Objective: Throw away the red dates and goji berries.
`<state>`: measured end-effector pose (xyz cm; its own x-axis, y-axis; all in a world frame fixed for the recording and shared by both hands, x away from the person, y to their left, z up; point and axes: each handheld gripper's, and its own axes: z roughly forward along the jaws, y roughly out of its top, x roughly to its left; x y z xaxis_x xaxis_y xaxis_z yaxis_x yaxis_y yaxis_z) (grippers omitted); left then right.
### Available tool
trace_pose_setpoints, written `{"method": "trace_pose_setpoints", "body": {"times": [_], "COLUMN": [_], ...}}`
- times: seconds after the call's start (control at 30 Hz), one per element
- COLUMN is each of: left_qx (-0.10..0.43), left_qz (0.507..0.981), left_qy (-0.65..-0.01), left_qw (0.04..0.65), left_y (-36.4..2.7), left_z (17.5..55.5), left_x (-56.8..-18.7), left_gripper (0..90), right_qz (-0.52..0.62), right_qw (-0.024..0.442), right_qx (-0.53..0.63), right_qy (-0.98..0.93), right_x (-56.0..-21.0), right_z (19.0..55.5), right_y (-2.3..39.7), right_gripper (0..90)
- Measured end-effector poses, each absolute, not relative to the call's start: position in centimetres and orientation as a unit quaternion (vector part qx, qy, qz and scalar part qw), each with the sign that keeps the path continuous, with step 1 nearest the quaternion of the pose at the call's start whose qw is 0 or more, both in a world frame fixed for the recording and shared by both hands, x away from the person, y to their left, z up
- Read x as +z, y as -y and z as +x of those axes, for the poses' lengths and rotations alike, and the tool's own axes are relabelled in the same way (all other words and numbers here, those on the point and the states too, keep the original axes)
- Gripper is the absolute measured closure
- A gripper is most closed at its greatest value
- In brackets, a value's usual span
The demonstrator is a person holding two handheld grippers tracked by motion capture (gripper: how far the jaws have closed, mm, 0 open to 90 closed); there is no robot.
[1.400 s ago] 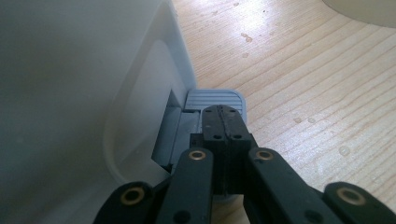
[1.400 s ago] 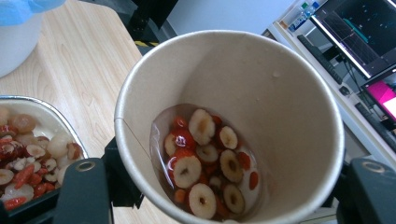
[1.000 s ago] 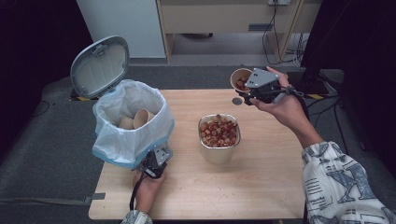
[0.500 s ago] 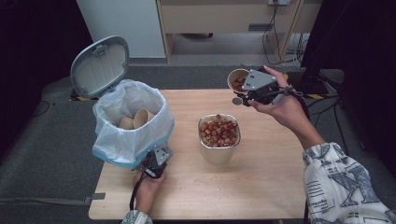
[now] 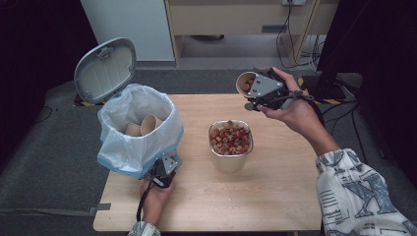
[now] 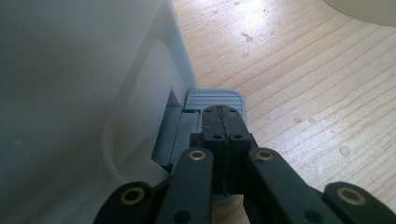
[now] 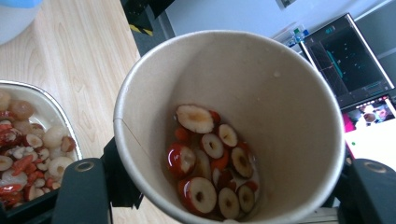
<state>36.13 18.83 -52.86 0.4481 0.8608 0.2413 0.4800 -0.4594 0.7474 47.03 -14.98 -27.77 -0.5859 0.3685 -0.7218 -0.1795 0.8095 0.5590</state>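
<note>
A paper cup (image 5: 244, 81) with sliced red dates (image 7: 210, 158) in liquid is clamped in my right gripper (image 5: 252, 91), held tilted in the air above the table's far edge. Its black fingers (image 7: 84, 191) press on the cup's sides. A metal bowl (image 5: 230, 160) of mixed dried fruit stands mid-table, below and nearer than the cup. My left gripper (image 5: 164, 169) is shut, with its tips (image 6: 223, 121) resting on the grey pedal (image 6: 217, 98) of the white bin (image 5: 137, 147). The bin's lid (image 5: 104, 69) stands open.
The bin is lined with a white and blue bag and holds used paper cups (image 5: 142, 125). The wooden table (image 5: 275, 196) has bare room at the front and right. Dark screens and cables sit beyond the far right edge.
My right hand has carried the cup slightly to the left. The left gripper and the open lid have stayed put.
</note>
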Motion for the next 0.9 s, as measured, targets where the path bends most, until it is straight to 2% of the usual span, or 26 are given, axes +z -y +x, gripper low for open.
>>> {"method": "trace_pose_setpoints", "body": {"times": [0.23, 0.9], "left_qx": [0.313, 0.312], "left_qz": [0.794, 0.793], "left_qy": [-0.423, -0.424], "left_qw": [0.306, 0.307], "left_y": [-18.8, -18.8], "left_z": [36.1, 36.2], "left_x": [-52.9, -52.9], "left_gripper": [89.3, 89.3], "right_qz": [0.023, -0.019], "right_qw": [0.477, 0.512], "right_qx": [0.265, 0.211], "right_qy": [-0.837, -0.833], "right_x": [-27.4, -27.1], "right_z": [46.8, 46.4], "right_y": [14.1, 13.0], "right_gripper": [31.0, 31.0]}}
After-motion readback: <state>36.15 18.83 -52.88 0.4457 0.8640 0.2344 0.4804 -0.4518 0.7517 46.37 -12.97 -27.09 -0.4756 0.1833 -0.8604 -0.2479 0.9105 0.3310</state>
